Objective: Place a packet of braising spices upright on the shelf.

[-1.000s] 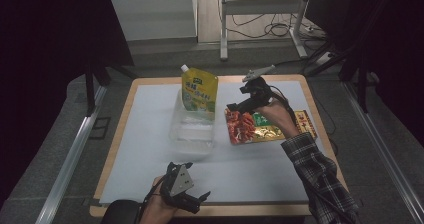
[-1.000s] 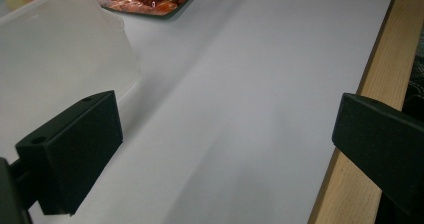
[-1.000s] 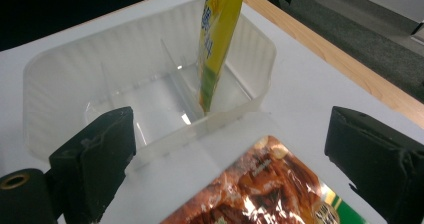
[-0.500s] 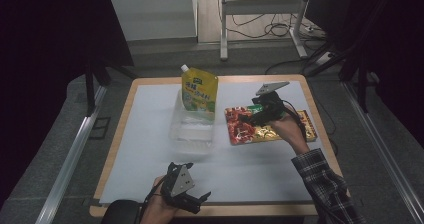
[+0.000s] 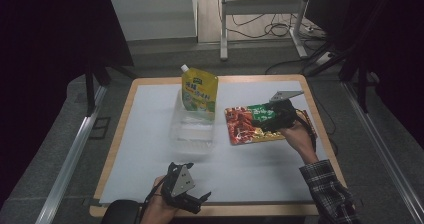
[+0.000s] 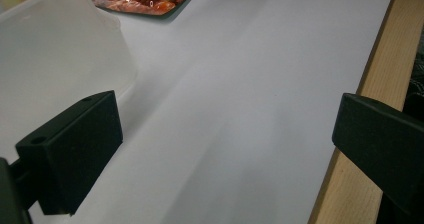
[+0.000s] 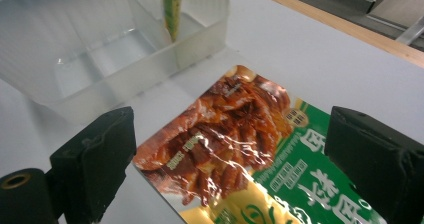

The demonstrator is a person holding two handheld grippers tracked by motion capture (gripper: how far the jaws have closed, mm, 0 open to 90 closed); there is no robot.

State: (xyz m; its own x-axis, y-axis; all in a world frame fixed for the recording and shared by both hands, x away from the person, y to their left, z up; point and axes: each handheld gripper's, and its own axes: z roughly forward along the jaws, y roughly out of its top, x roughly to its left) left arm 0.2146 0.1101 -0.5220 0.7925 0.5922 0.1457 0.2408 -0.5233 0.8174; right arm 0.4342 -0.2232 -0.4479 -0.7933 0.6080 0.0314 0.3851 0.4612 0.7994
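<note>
Two grippers spread wide, nothing held; right one poised over the foil packet.

Right gripper [image 5: 272,118] hovers above the foil packet [image 7: 240,134], jaws wide apart on either side of it; packet lies flat on the white mat [image 5: 150,124], at 3 o'clock from the clear bin [image 5: 192,129], just beside it. Yellow pouch [image 5: 199,90] stands in the bin's 12 o'clock end. Left gripper [image 5: 197,201] rests at the table's 6 o'clock edge, jaws wide. Risks, as judged: flat glossy foil gives little edge to pinch, so jaws may slide off or crumple it; a low sweep toward the bin could knock its wall or tip the pouch.
</note>
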